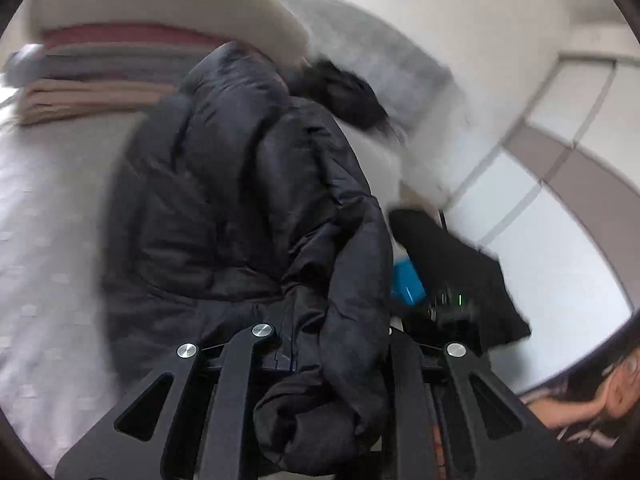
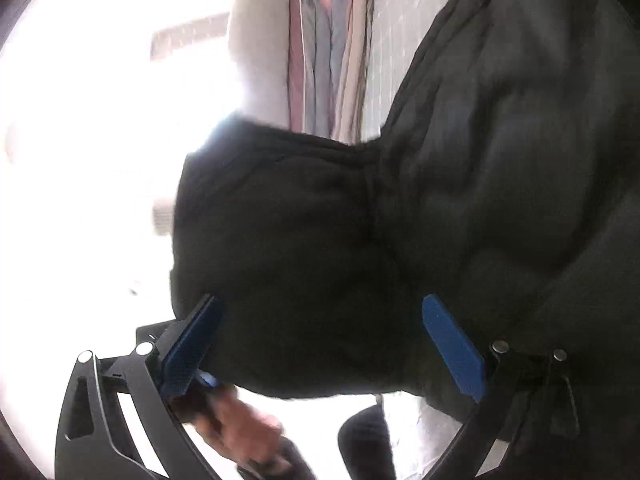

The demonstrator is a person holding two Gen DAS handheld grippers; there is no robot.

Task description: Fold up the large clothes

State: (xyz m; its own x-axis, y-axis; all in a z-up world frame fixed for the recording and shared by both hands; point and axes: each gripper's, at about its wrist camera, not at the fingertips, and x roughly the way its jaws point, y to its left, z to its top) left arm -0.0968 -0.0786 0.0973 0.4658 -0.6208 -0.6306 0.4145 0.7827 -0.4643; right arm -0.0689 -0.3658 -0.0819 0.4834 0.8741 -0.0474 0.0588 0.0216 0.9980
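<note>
Black padded coat caught in both claws over the pale bed.

The black quilted puffer coat [image 1: 240,200] bunches inside the left gripper [image 1: 320,360], jaws nearly together on it; the right gripper [image 2: 324,344] stands wide, fabric between its blue pads [image 2: 452,356].

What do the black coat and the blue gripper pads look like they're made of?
Black coat: looks like padded, quilted synthetic shell with a slight sheen, given the stitched puffy channels and soft highlights; what fills it can't be told. Blue pads on the right gripper: matte, probably rubber or plastic; the left one shows a fine grid texture.
</note>
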